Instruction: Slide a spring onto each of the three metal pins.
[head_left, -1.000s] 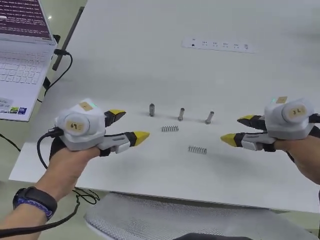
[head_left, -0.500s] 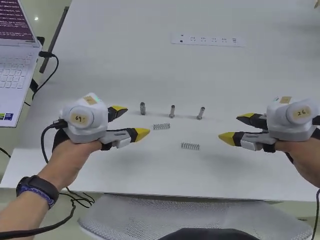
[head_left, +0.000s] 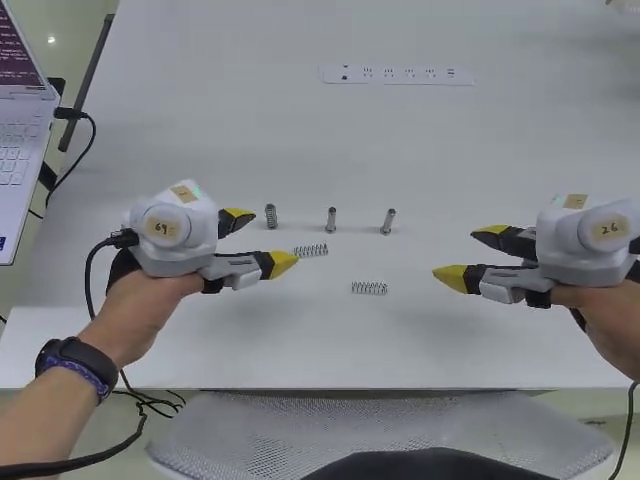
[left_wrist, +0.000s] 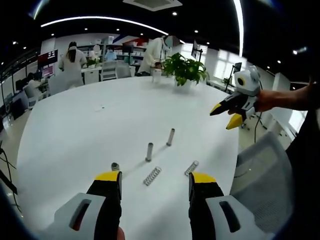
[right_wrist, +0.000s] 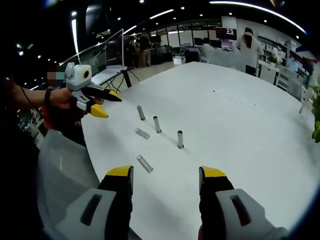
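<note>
Where head view blurs end pin (head_left: 271, 215), right gripper view hints spring (right_wrist: 141, 112); left tool (head_left: 262, 240), right tool (head_left: 465, 254) agape.

An open-plan office: long white desk (head_left: 300, 150), laptop (head_left: 15, 150), power strip (head_left: 397, 74), potted plant (left_wrist: 186, 70), people (left_wrist: 72, 61) working behind, ceiling strip lights (left_wrist: 100, 21).

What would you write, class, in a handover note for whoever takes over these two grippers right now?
Left gripper: open, empty, above the table beside the leftmost pin.
Right gripper: open, empty, to the right of the row of pins.
Done: the leftmost pin carries a spring.
Left: the middle pin and right pin are bare. Two loose springs lie in front of them, the near-left spring and the nearer spring; one goes on each.
</note>
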